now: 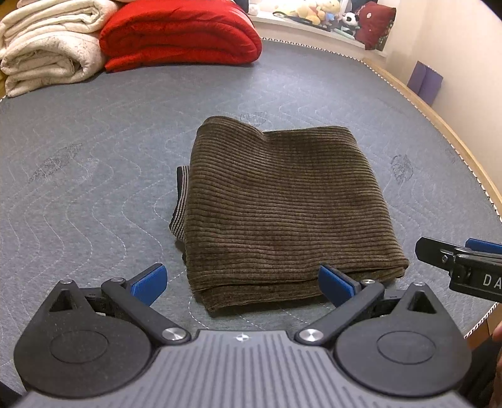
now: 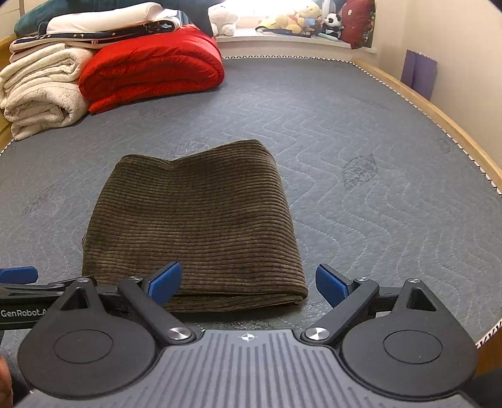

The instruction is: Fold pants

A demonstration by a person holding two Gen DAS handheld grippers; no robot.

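Observation:
The brown corduroy pants [image 1: 282,201] lie folded into a compact rectangle on the grey quilted mattress [image 1: 94,194]; a striped waistband edge pokes out on their left side. They also show in the right wrist view [image 2: 197,219]. My left gripper [image 1: 243,284] is open and empty, just in front of the fold's near edge. My right gripper [image 2: 248,284] is open and empty, just in front of the near right corner of the pants. The right gripper also shows at the right edge of the left wrist view [image 1: 461,260].
A folded red quilt [image 1: 178,34] and cream blankets [image 1: 47,47] are stacked at the far left of the mattress. A wooden bed frame [image 2: 439,116] runs along the right. Plush toys [image 2: 301,18] sit on the far sill. A purple box [image 1: 425,81] stands by the wall.

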